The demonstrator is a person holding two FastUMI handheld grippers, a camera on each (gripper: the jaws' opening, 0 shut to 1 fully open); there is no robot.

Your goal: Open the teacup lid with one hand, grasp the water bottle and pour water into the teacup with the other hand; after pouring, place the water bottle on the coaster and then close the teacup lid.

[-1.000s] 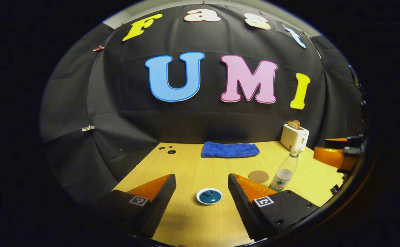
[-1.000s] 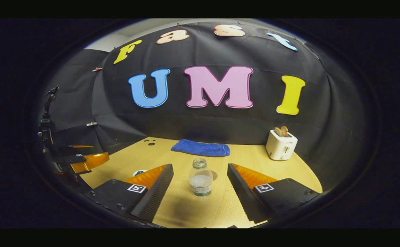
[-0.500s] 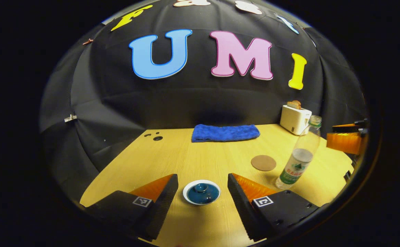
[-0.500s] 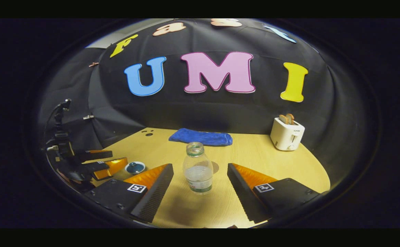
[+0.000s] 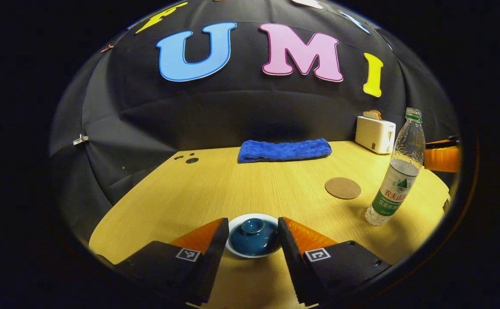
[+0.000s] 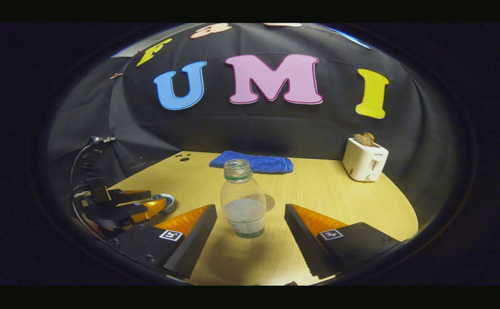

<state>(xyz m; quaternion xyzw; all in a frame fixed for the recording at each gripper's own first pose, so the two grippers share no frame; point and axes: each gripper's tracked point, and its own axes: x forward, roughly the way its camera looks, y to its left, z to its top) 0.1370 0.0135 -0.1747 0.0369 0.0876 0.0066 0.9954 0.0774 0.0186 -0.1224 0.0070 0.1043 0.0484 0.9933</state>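
Left gripper (image 5: pixel 250 234): low over the near edge of the worktop (image 5: pixel 215 189), 2 fingers spread, 1 on each side of the teacup lid (image 5: pixel 253 237); neither finger visibly presses it. In the right gripper view the same gripper (image 6: pixel 157 205) sits at the worktop's left edge, beside the cup.

Teacup lid: dark blue with a round knob, seated on a white-rimmed teacup (image 5: pixel 232 251), near edge of the worktop, centre.

Right gripper (image 6: pixel 250 229): fingers wide apart, the water bottle (image 6: pixel 243 205) standing between them, clear of both.

Water bottle: clear plastic, uncapped, upright, partly filled, toward the right edge of the worktop.

Coaster (image 5: pixel 343 188): round, brown, flat, just left of the bottle and farther back.

Blue towel (image 5: pixel 284 150): folded, along the far edge.

White toaster (image 5: pixel 375 134): far right corner, bread in its slots.
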